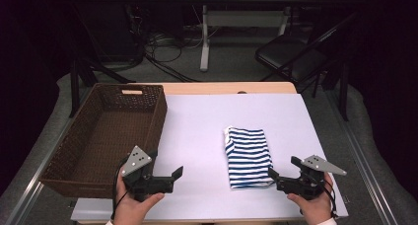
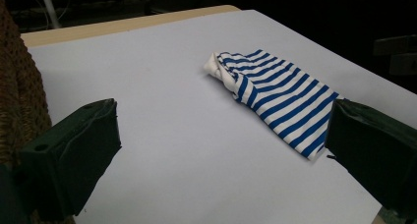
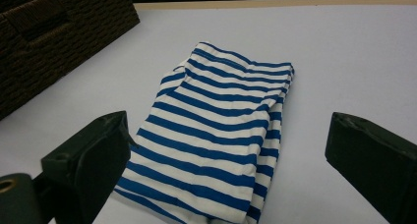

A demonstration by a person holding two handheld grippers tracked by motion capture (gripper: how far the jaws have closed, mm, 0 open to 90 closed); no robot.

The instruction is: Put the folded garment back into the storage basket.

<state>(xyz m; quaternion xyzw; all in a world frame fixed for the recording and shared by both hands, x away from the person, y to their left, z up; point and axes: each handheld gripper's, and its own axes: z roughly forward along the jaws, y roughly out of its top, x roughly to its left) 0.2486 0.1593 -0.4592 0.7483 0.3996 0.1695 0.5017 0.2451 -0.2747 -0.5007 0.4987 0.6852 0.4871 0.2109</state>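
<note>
White bench (image 1: 197, 136) ahead: I see my striped shirt (image 1: 248, 156) folded mid-bench, wicker basket (image 1: 106, 136) standing left. Left gripper (image 1: 170, 178) and right gripper (image 1: 283, 173) fingers spread wide, holding nothing.

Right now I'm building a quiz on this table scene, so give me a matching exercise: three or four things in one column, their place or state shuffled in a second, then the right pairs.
Things
1. wicker basket
2. striped cloth
3. left gripper
4. right gripper

Places or states
A. folded, lying on the white sheet
B. open, at the cloth's near right corner
C. empty, at the table's left side
D. open, beside the basket's near corner

Pairs: 1-C, 2-A, 3-D, 4-B
</note>
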